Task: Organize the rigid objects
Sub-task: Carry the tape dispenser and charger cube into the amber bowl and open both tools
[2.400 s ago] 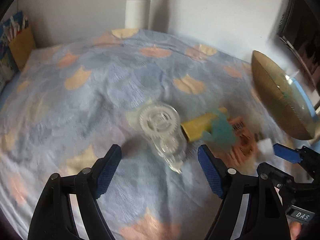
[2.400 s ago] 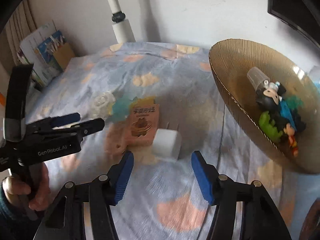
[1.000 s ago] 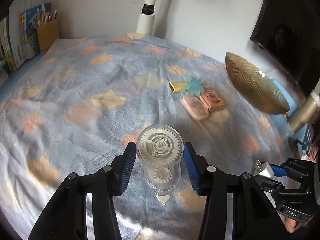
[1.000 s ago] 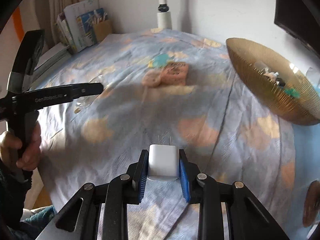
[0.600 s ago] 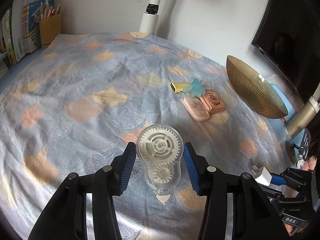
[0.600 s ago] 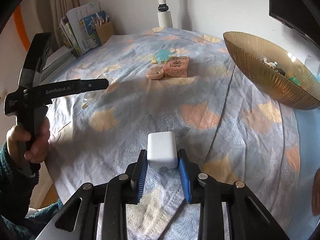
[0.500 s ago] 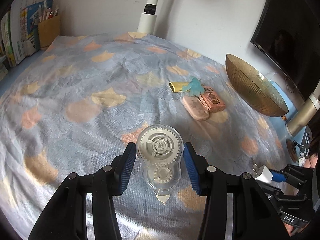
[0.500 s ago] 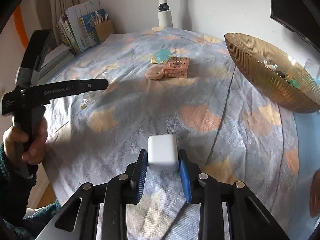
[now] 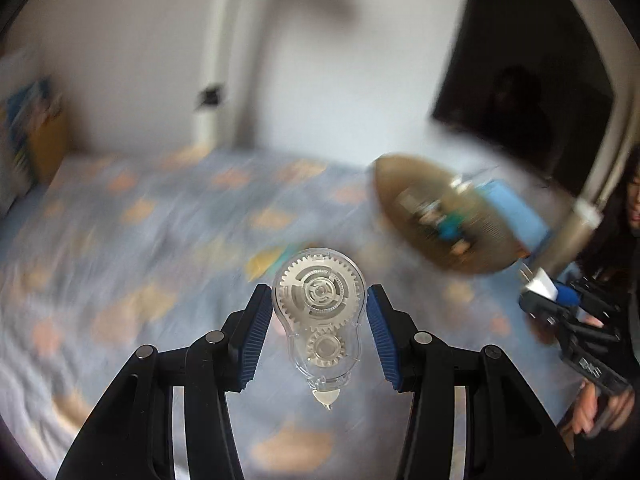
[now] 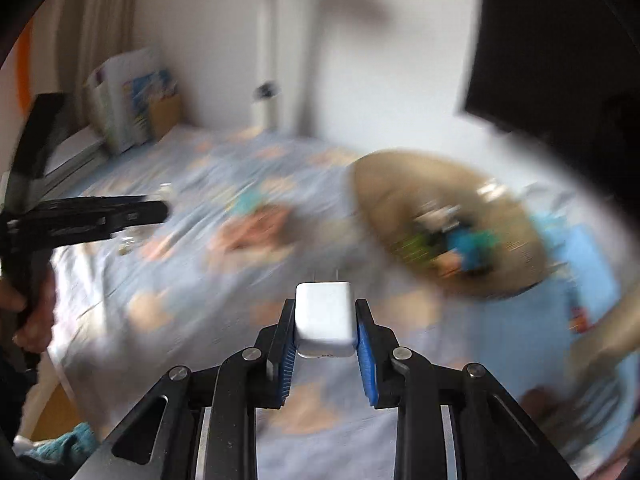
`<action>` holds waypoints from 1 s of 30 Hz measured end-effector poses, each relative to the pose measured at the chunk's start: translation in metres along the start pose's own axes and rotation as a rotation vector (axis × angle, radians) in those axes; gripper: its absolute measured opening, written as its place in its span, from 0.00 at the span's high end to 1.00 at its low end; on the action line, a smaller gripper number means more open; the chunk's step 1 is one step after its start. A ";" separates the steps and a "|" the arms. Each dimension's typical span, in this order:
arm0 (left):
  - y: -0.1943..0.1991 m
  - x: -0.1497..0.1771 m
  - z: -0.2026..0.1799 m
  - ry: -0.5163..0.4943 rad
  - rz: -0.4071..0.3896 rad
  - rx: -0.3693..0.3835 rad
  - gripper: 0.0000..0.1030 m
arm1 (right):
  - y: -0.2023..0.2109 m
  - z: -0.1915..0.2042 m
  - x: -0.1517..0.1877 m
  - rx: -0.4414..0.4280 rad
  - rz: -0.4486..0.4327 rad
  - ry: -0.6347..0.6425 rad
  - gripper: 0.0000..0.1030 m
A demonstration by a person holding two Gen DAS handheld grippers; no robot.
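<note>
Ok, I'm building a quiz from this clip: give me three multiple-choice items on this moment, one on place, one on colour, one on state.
1. Where is the clear gear-filled tape dispenser?
A. in the bowl
B. between the left gripper's fingers
C. on the cloth

2. What colour is the charger in the right gripper?
A. white
B. black
C. green

3. The gold bowl is:
A. overturned
B. holding small toys
C. bare

B: blue pads flank the dispenser above the bedspread.
A: its body is plain white.
B: coloured toys show inside, though blurred.

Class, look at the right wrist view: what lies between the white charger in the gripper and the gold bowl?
Only bare patterned tablecloth lies between the white charger and the gold bowl, though the right wrist view is blurred.
</note>
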State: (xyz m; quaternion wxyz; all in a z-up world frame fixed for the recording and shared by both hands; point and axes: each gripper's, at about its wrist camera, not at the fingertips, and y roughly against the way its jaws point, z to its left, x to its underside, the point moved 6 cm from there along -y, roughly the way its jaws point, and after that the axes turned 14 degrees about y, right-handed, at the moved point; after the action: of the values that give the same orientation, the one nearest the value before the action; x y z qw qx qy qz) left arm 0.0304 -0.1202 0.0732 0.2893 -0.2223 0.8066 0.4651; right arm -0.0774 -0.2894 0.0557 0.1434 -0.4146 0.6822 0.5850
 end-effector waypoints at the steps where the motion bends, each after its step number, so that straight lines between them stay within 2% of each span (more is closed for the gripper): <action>1: -0.005 -0.010 -0.018 -0.018 0.000 0.030 0.55 | 0.004 -0.016 -0.005 0.031 -0.004 -0.010 0.74; 4: -0.021 -0.030 -0.061 -0.060 0.000 0.091 0.55 | 0.008 -0.065 -0.020 0.117 -0.001 -0.053 0.74; 7: -0.049 -0.043 -0.095 -0.093 0.024 0.136 0.55 | 0.007 -0.102 -0.031 0.166 0.015 -0.101 0.74; 13: -0.105 -0.034 -0.116 -0.100 0.137 0.144 0.55 | -0.020 -0.143 -0.029 0.164 0.082 -0.201 0.74; 19: -0.132 -0.024 -0.124 -0.111 0.176 0.132 0.55 | -0.049 -0.158 -0.005 0.141 0.173 -0.262 0.75; 20: -0.133 -0.024 -0.127 -0.111 0.172 0.138 0.53 | -0.050 -0.160 -0.005 0.149 0.172 -0.265 0.74; 22: -0.125 -0.030 -0.127 -0.104 0.139 0.152 0.20 | -0.048 -0.166 -0.006 0.186 0.170 -0.261 0.65; 23: -0.120 -0.034 -0.123 -0.092 0.115 0.149 0.17 | -0.046 -0.169 -0.007 0.217 0.171 -0.259 0.50; 24: -0.111 -0.040 -0.117 -0.073 0.082 0.148 0.17 | -0.040 -0.172 -0.009 0.254 0.161 -0.256 0.41; 26: -0.091 -0.050 -0.103 -0.049 0.047 0.152 0.17 | -0.026 -0.173 -0.015 0.284 0.118 -0.248 0.41; 30: -0.048 -0.064 -0.068 -0.027 -0.028 0.111 0.17 | -0.002 -0.160 -0.030 0.276 0.057 -0.223 0.41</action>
State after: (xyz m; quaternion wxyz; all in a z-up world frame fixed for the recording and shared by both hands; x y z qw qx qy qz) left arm 0.0892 -0.1963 0.1135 0.3185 -0.2107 0.8241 0.4184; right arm -0.0113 -0.4240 0.1186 0.2570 -0.3041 0.7475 0.5318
